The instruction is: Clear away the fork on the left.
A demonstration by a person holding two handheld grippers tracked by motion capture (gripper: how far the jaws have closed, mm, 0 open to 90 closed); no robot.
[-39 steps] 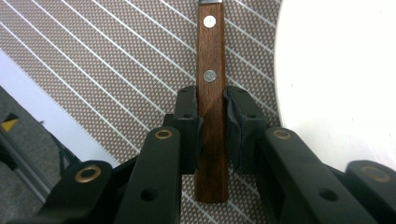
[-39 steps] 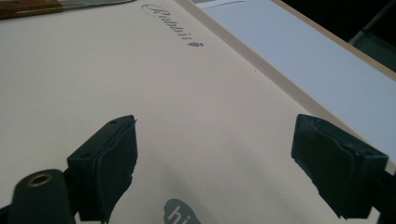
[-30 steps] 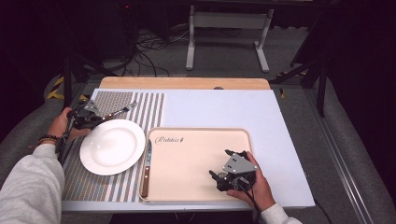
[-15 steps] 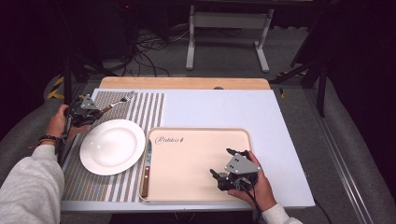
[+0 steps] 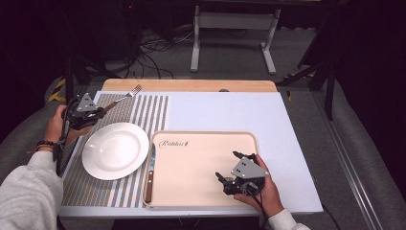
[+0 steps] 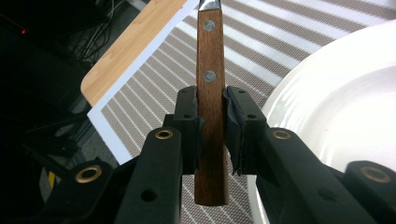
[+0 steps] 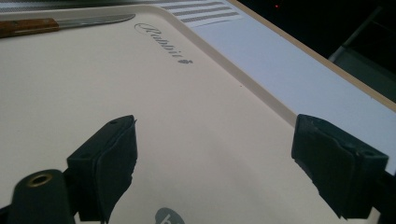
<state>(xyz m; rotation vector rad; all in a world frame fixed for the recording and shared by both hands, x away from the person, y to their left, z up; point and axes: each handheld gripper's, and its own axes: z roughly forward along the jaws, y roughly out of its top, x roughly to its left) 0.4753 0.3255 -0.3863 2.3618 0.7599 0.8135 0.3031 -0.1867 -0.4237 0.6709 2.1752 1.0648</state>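
Left gripper (image 6: 212, 135) clenched on the fork's wooden handle (image 6: 211, 93); right gripper (image 7: 212, 163) released.

Over the striped placemat (image 5: 143, 108) at the far left, the fork (image 5: 122, 96) was held with tines pointing far-right, beyond the white plate (image 5: 115, 150). Near right, the other gripper rested wide open over the beige tray (image 5: 201, 163), nothing between its jaws. At the tray's left edge lay a knife (image 5: 151, 172).

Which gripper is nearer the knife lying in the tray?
Right. The right gripper hovers open over the tray, across it from the knife at its left edge. The left gripper holds a fork beyond the plate.
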